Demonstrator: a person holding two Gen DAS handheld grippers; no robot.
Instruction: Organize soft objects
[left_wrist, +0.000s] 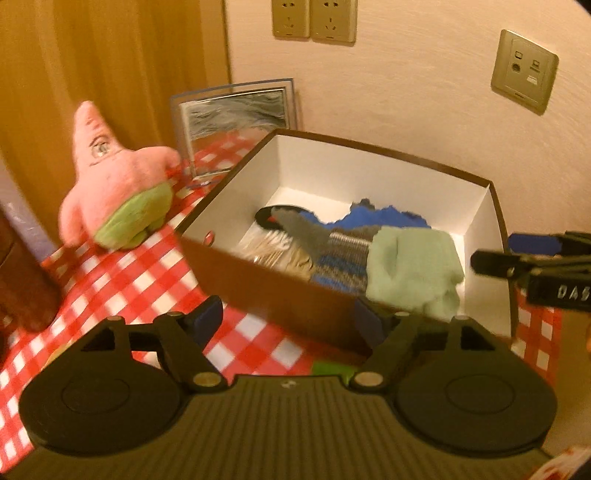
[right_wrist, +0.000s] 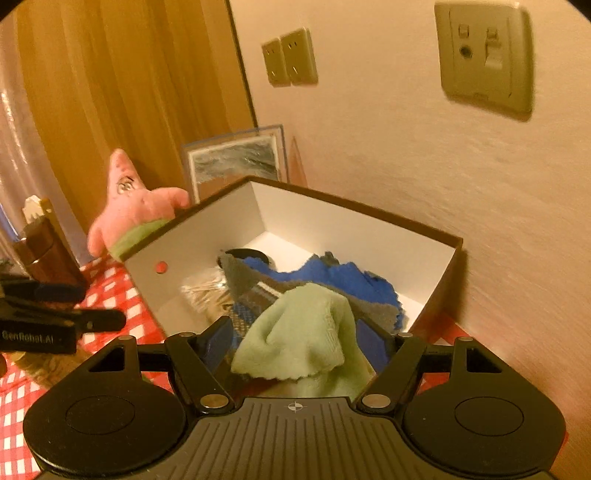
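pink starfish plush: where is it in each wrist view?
Left wrist: the pink starfish plush stands at upper left on the checked tablecloth, left of the brown box.
Right wrist: the plush sits left of centre, lower half hidden behind the box's left wall.
Shared landmark: the framed picture leaning on the wall just right of the plush.

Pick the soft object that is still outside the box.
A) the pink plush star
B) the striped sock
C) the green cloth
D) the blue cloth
A: the pink plush star stands on the checked tablecloth left of the box, while the other three lie inside or over its rim.
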